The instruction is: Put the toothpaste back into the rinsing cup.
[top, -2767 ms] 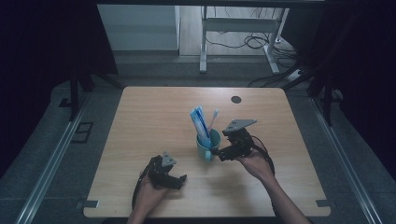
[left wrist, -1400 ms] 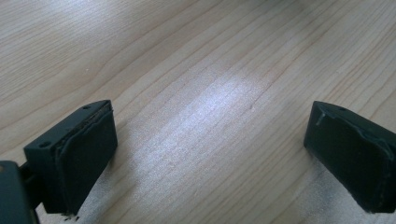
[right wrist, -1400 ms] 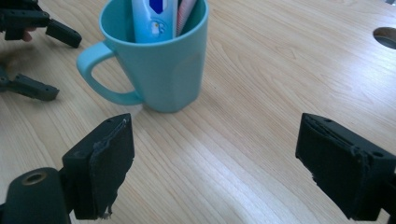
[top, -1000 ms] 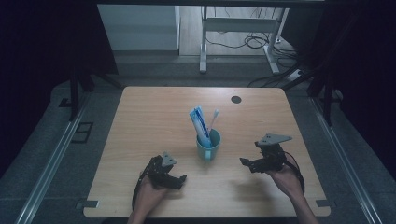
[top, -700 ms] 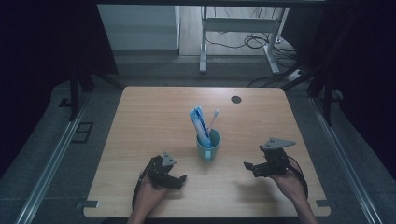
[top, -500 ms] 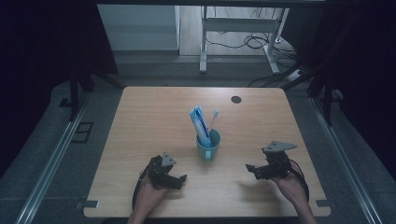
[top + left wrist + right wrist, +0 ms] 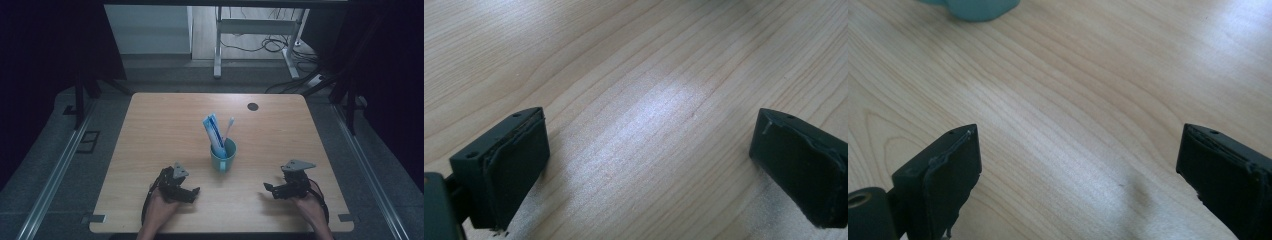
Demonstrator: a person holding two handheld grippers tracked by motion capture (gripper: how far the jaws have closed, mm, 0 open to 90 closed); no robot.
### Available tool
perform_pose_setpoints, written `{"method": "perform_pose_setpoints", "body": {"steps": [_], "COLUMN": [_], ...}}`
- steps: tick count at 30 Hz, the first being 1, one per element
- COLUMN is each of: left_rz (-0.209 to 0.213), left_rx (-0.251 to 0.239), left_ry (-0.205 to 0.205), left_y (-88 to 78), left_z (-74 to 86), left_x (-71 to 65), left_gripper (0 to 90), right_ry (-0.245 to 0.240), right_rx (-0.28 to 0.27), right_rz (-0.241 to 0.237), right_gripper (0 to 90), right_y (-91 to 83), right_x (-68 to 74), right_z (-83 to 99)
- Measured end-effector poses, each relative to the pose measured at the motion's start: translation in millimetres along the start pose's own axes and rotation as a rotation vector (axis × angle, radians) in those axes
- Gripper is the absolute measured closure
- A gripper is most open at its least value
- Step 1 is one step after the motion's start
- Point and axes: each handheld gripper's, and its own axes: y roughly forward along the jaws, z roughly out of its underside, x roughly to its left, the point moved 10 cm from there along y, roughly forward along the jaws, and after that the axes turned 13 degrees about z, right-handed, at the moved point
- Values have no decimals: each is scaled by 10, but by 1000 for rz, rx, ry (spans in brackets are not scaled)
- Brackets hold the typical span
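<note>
Teal cup (image 7: 223, 155) holds toothpaste (image 7: 214, 131) | right gripper view: base only

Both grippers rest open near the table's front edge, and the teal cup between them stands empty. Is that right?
Not quite: the teal cup is not empty. The high view shows a blue and white tube and a toothbrush standing in it. The rest holds: the left gripper and right gripper both rest open near the table's front edge.

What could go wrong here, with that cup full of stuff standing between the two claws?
The teal cup looks top-heavy: the toothpaste tube and toothbrush lean well above its rim, so a nudge from the right gripper or left gripper might tip it. Both are open and hold nothing.
</note>
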Motion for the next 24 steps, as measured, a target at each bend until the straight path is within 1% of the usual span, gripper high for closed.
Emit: {"method": "perform_pose_setpoints", "body": {"steps": [4, 9, 11, 13, 18, 24], "left_rz": [-1, -1, -1, -1, -1, -1], "left_rx": [-4, -4, -4, -4, -4, -4], "left_ry": [-4, -5, -5, -5, -6, -4], "left_y": [2, 1, 1, 1, 2, 2], "left_z": [-2, -1, -2, -1, -1, -1], "left_x": [-3, -3, -3, -4, -4, -4], "left_gripper": [28, 28, 28, 28, 28, 28], "right_ry": [-4, 9, 8, -6, -8, -3], "right_rx": [6, 5, 8, 21, 17, 17], "right_rz": [1, -10, -13, -10, -7, -3], "right_gripper": [41, 41, 41, 29, 47, 48], "right_y": [31, 79, 108, 146, 140, 136], "right_x": [25, 52, 64, 80, 81, 80], "right_z": [56, 124, 158, 211, 212, 215]}}
